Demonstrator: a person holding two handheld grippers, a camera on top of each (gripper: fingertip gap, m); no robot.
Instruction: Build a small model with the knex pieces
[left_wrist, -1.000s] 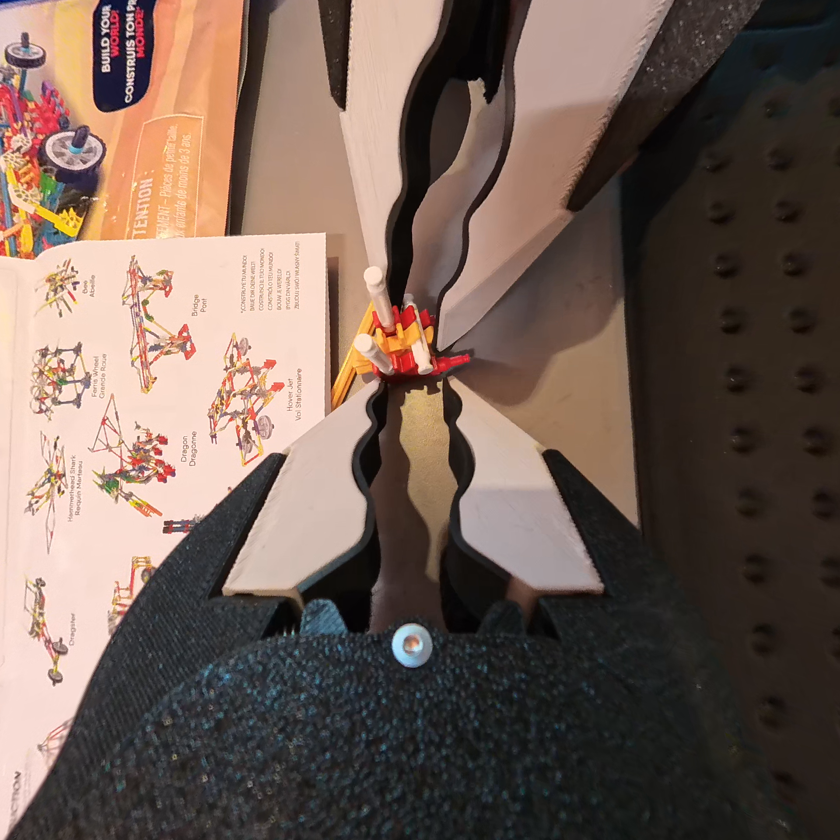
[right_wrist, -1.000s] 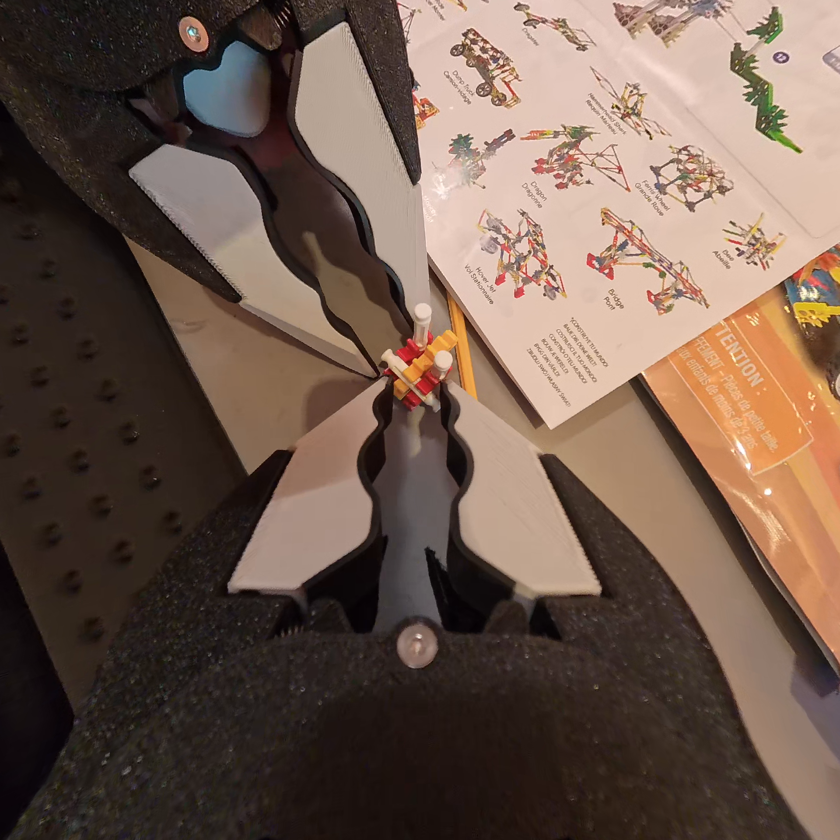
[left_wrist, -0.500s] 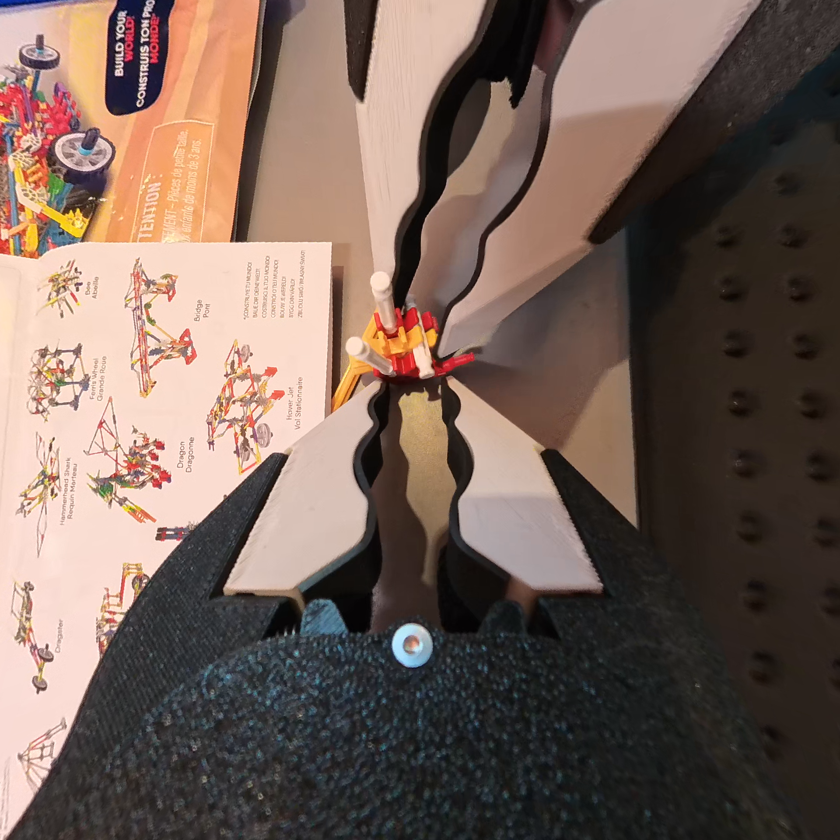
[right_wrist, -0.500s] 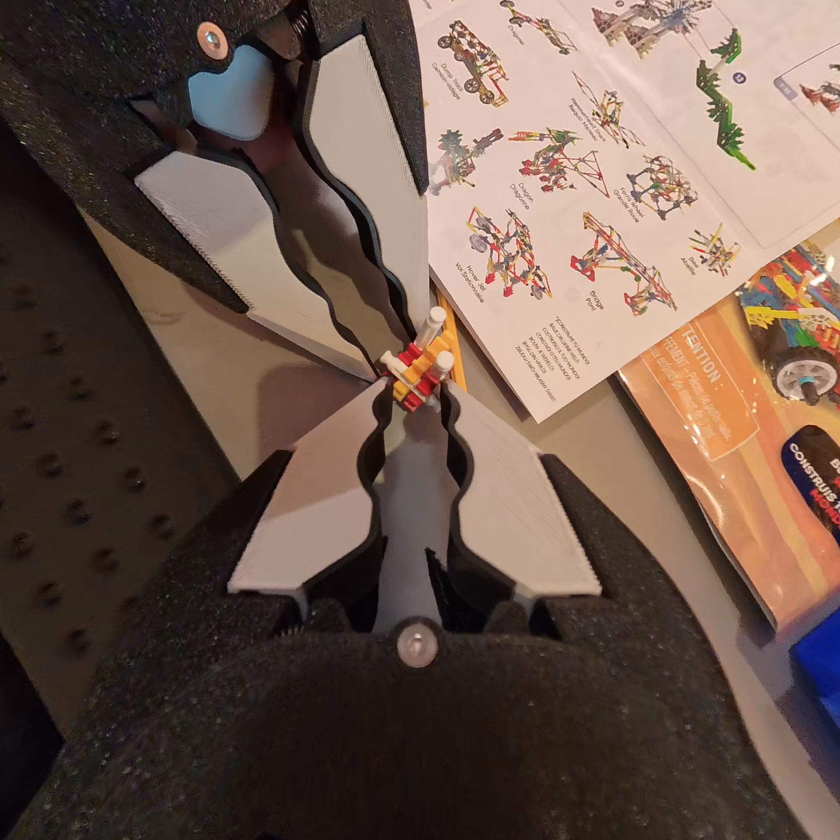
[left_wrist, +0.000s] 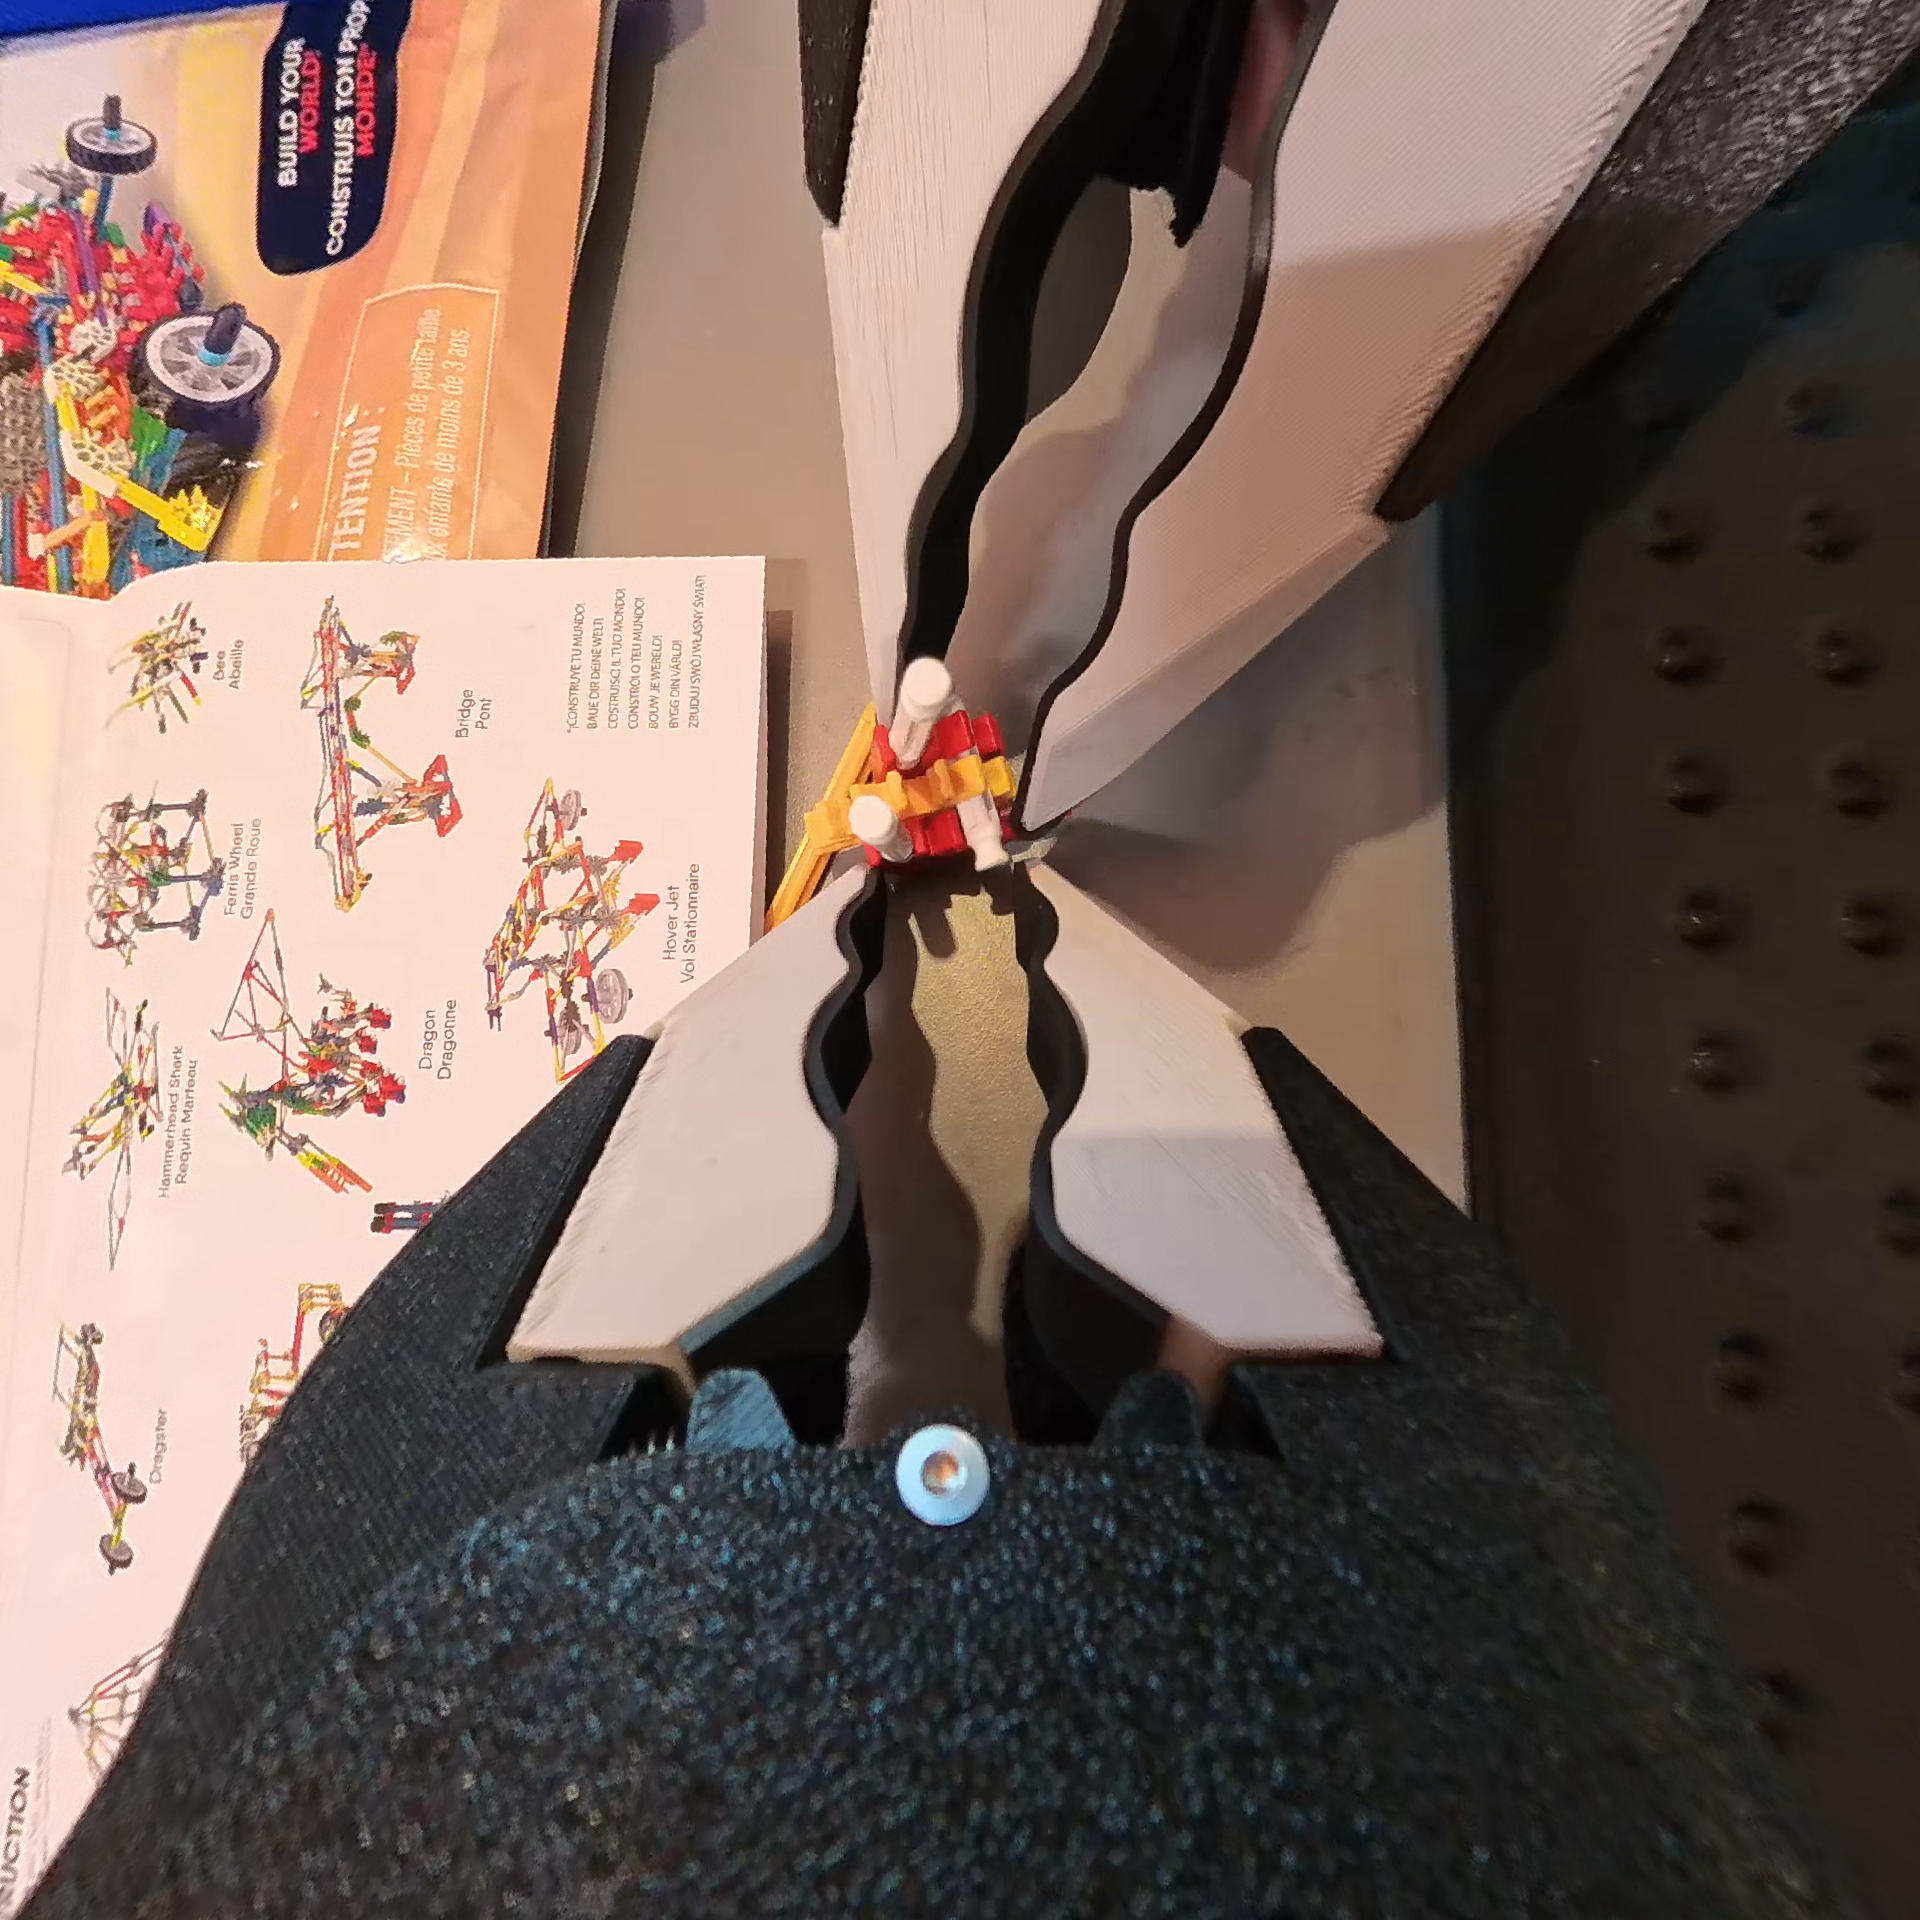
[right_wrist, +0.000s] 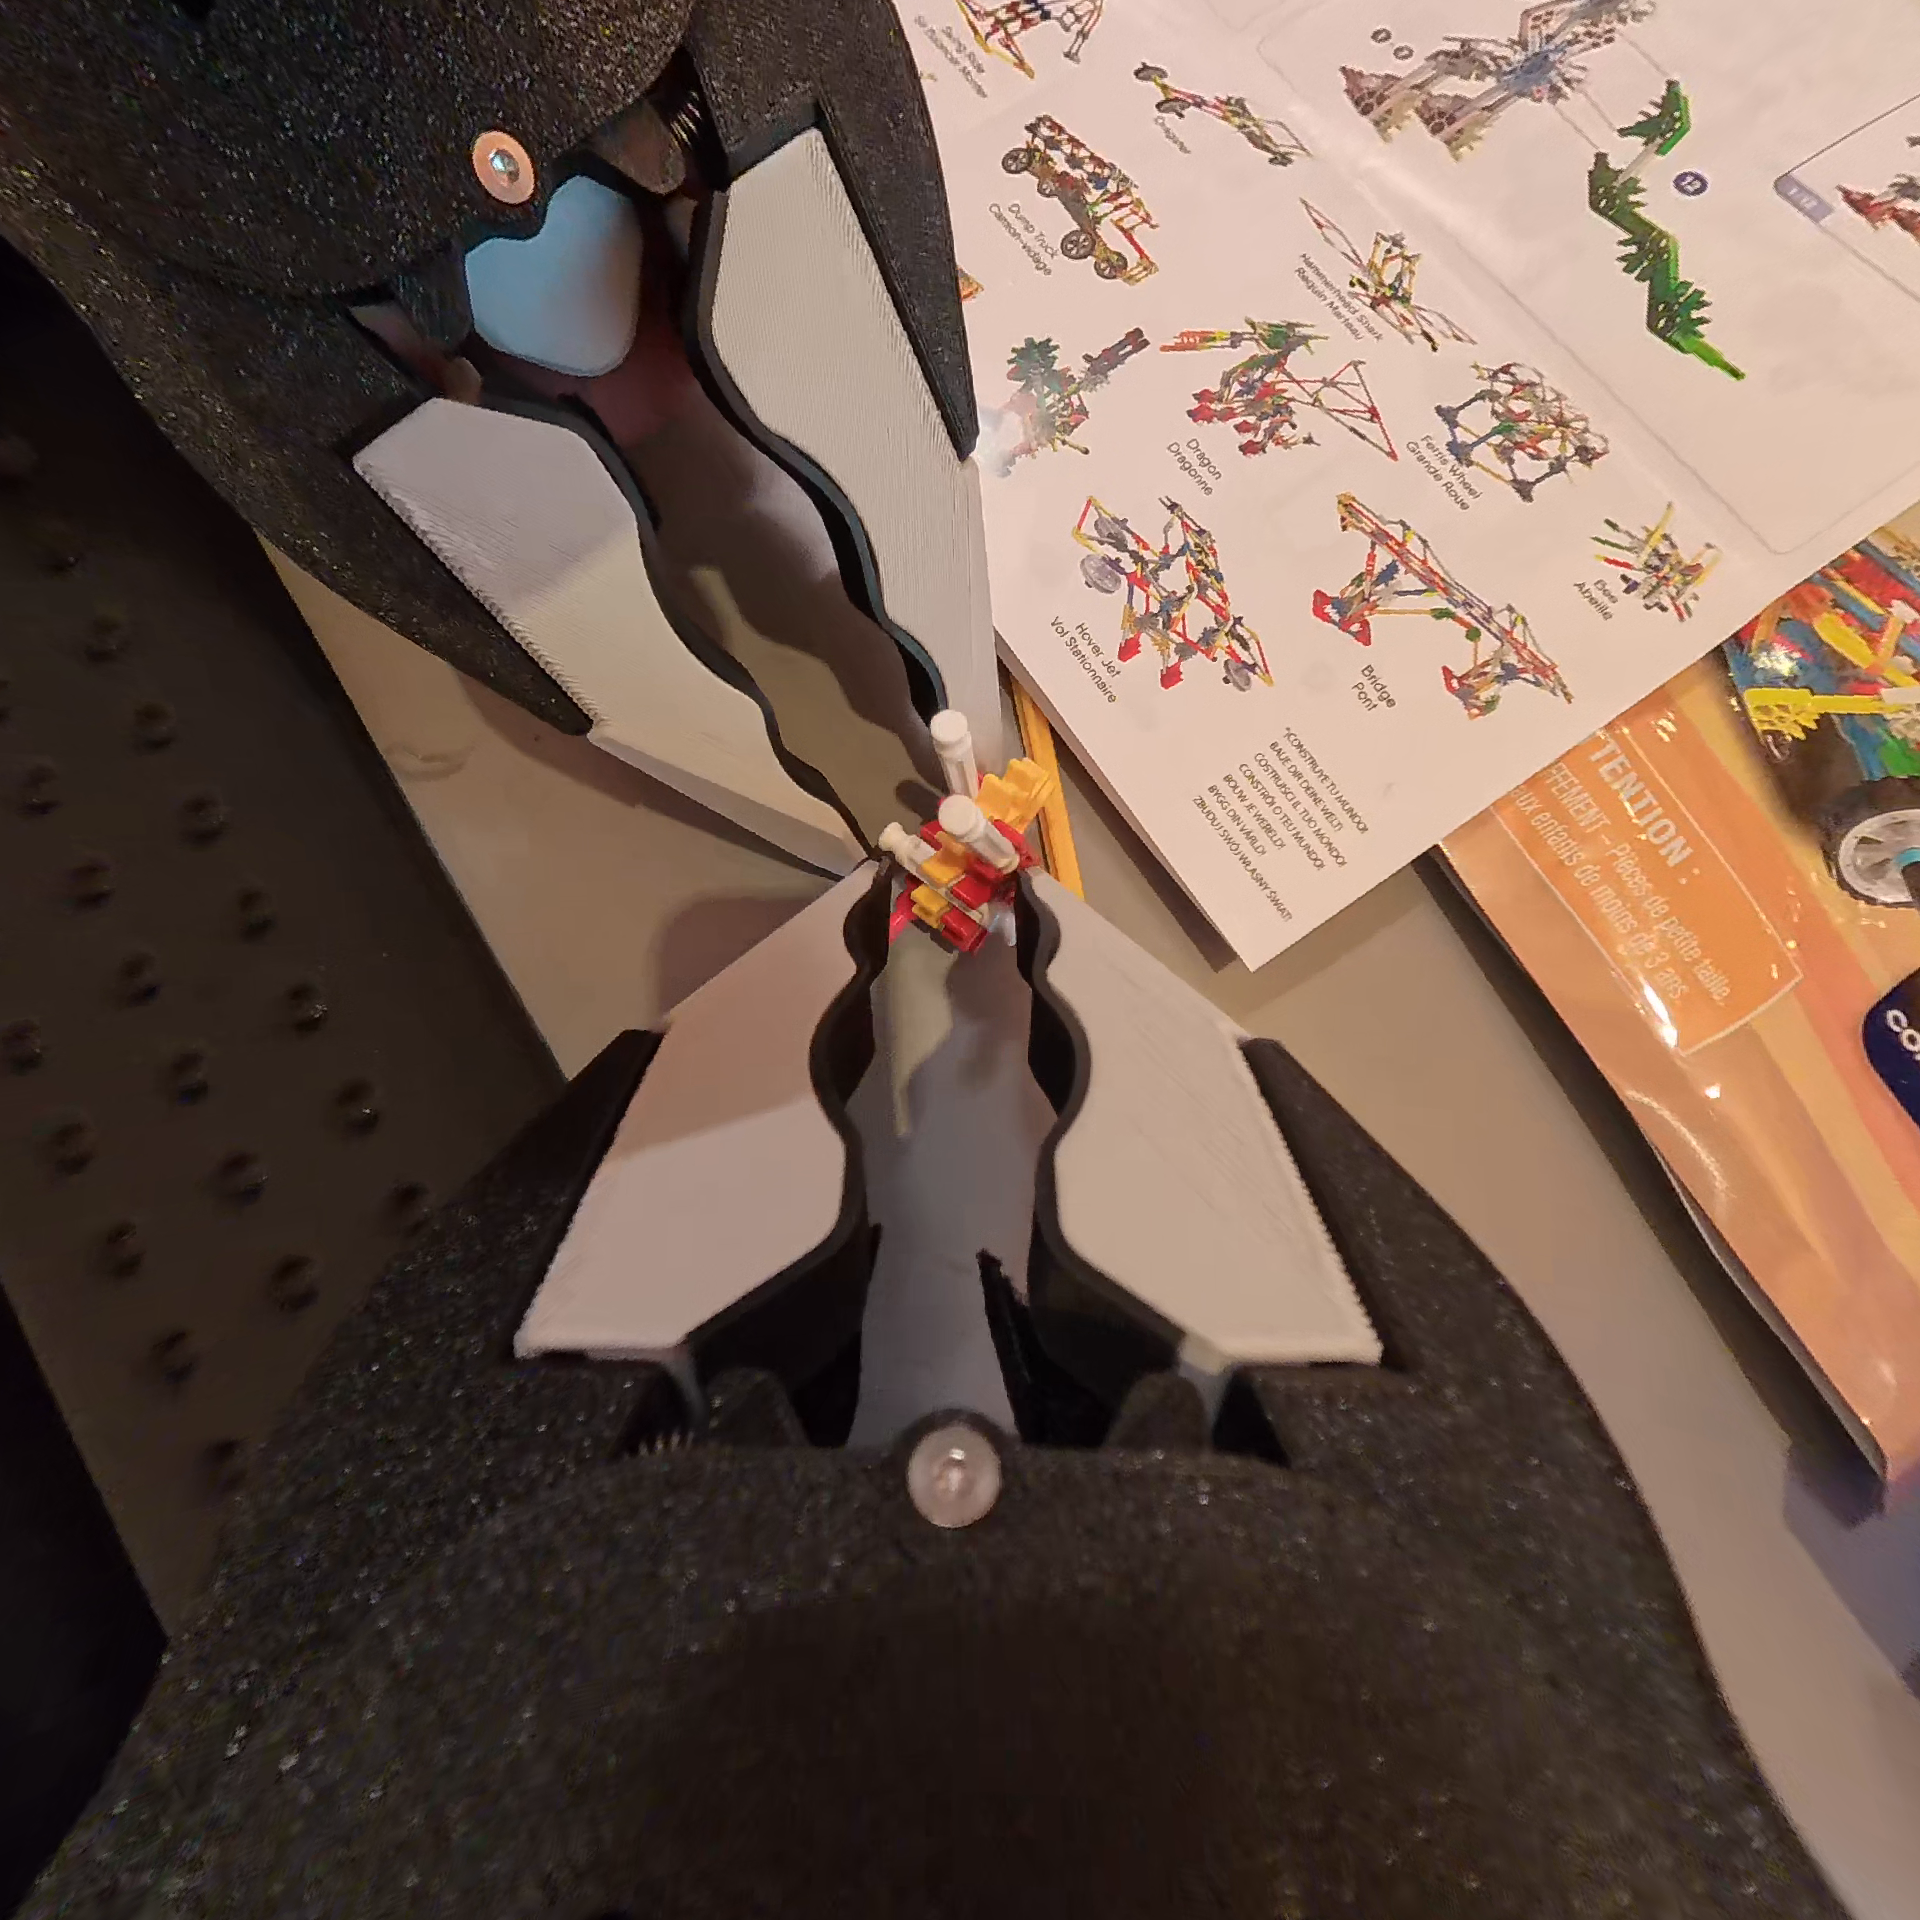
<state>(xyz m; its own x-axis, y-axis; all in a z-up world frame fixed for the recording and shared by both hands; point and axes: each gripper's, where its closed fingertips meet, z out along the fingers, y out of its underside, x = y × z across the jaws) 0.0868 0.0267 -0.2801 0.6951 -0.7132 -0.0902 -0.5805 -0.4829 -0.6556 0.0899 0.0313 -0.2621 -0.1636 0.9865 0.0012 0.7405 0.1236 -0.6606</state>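
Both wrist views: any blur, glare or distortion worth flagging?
Left wrist view: warm, dim light; the toy cluster between the two grippers is fairly sharp, while the right gripper above looks soft; wide-angle bending at the edges. Right wrist view: glare streaks on the glossy orange box; the instruction sheet stays sharp; dark mat underexposed.

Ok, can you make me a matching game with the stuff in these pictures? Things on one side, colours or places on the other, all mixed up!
Things:
1. toy cluster
2. instruction sheet
3. toy box
4. mat

Clues:
A. orange, past the sheet's far edge
B. dark, with rows of bumps
C. red, yellow and white, pinched between both claws
D. white, covered in little model pictures

Pairs: 1-C, 2-D, 3-A, 4-B. The left claw and right claw meet at the cluster.
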